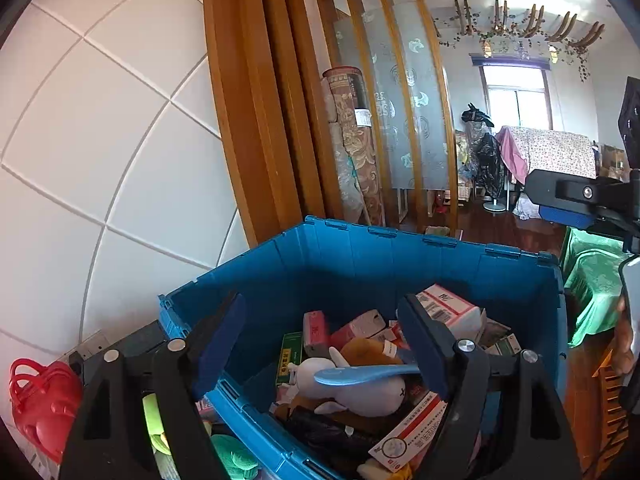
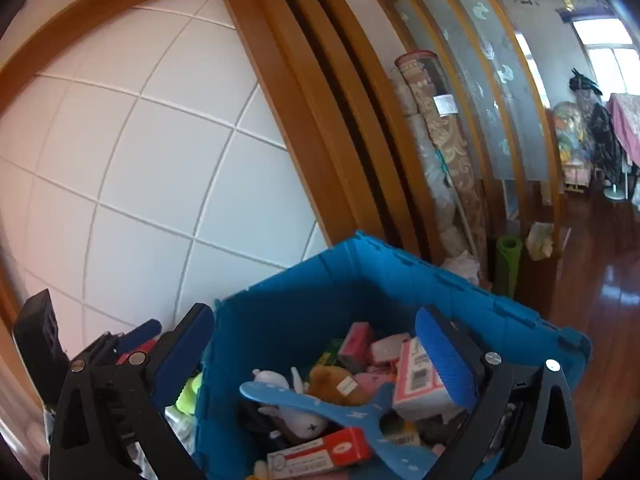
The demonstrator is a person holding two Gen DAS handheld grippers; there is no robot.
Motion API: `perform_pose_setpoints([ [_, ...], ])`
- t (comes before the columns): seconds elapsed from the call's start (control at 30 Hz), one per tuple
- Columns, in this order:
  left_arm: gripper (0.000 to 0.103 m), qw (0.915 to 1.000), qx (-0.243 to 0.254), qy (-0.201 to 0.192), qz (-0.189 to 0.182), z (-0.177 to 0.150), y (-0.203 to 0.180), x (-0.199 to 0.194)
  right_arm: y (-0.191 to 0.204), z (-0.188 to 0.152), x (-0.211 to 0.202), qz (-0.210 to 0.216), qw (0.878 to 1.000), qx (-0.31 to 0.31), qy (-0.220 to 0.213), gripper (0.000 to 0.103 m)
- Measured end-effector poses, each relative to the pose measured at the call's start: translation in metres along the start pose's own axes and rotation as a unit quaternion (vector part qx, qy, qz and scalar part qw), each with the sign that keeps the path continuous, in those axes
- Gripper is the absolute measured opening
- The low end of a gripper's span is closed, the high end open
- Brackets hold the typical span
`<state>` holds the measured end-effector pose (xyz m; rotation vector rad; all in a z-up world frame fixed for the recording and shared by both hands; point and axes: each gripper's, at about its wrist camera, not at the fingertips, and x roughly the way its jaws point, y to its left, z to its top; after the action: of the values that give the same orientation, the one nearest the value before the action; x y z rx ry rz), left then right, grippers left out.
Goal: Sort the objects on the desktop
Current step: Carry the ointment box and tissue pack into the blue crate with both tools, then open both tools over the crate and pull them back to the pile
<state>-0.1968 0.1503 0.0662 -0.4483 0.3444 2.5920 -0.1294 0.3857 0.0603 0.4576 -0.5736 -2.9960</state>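
A blue plastic crate (image 1: 360,248) holds boxes, a white plush rabbit (image 1: 352,388) and a brown plush. A blue plastic spoon-like scoop (image 1: 360,374) lies across the rabbit, free of both grippers. My left gripper (image 1: 324,344) is open and empty above the crate. The right wrist view shows the same crate (image 2: 304,308), the blue scoop (image 2: 320,404) and the rabbit (image 2: 296,416). My right gripper (image 2: 316,356) is open and empty over the crate's left wall. The right gripper's body shows at the right edge of the left wrist view.
A red plastic basket (image 1: 40,404) and green-yellow items (image 1: 156,424) sit left of the crate. A white tiled wall and wooden door frame (image 1: 248,100) stand behind. Rolled carpets (image 1: 352,140) lean at the frame. A green cloth-covered stand (image 1: 592,288) is right.
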Motion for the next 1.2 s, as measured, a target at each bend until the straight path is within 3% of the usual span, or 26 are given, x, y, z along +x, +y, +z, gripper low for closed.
perform_pose_setpoints([
  [0.3,0.079,0.9993,-0.024,-0.002,0.028,-0.031,0.023,-0.044,0.025,-0.025,-0.007,0.018,0.999,-0.018,0.022,0.103],
  [0.6,0.079,0.9919,-0.051,0.013,0.115,-0.087,0.108,-0.116,0.082,-0.057,-0.017,0.036,0.998,-0.020,0.039,0.103],
  [0.83,0.079,0.9826,-0.058,0.047,0.170,-0.141,0.166,-0.159,0.158,-0.096,-0.010,0.075,0.994,-0.046,0.065,0.103],
  [1.0,0.079,0.9814,-0.051,0.069,0.171,-0.175,0.191,-0.162,0.205,-0.141,0.009,0.101,0.989,-0.070,0.087,0.103],
  [1.2,0.079,0.9819,-0.047,0.087,0.162,-0.198,0.212,-0.134,0.241,-0.203,0.050,0.116,0.976,-0.123,0.136,0.103],
])
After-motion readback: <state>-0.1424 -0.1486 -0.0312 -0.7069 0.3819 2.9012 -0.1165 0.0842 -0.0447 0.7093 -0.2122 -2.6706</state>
